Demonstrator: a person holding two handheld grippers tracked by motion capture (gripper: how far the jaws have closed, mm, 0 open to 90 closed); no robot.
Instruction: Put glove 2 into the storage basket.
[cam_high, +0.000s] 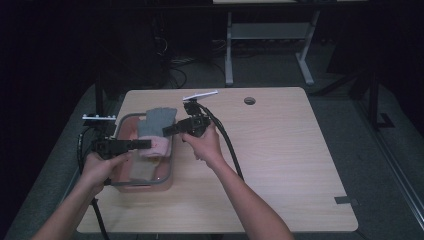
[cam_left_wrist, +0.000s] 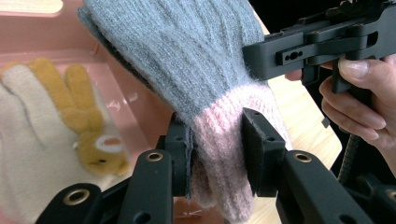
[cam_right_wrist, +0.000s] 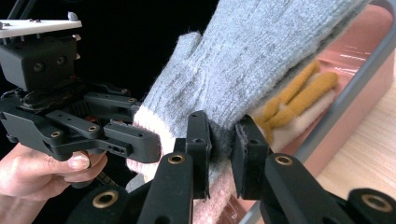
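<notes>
Over pink bin (cam_high: 167, 172), both jaws clamp grey glove (cam_high: 157, 122).

The high view is dim and soft, with the table (cam_high: 280, 150) lit from above while the room behind falls almost black. Both gripper views are far brighter — the grey glove (cam_left_wrist: 187, 51) shows crisp knit, though the near jaws blur slightly. Glare streaks the pink bin (cam_right_wrist: 369, 51) wall — shadows stay soft.

No readable text, no labels, no brand marks, no numbers, no signs on the grey and pink glove (cam_left_wrist: 196, 70), nor on the pink bin (cam_high: 167, 175) beneath it, nor on the counter (cam_high: 280, 150)
</notes>
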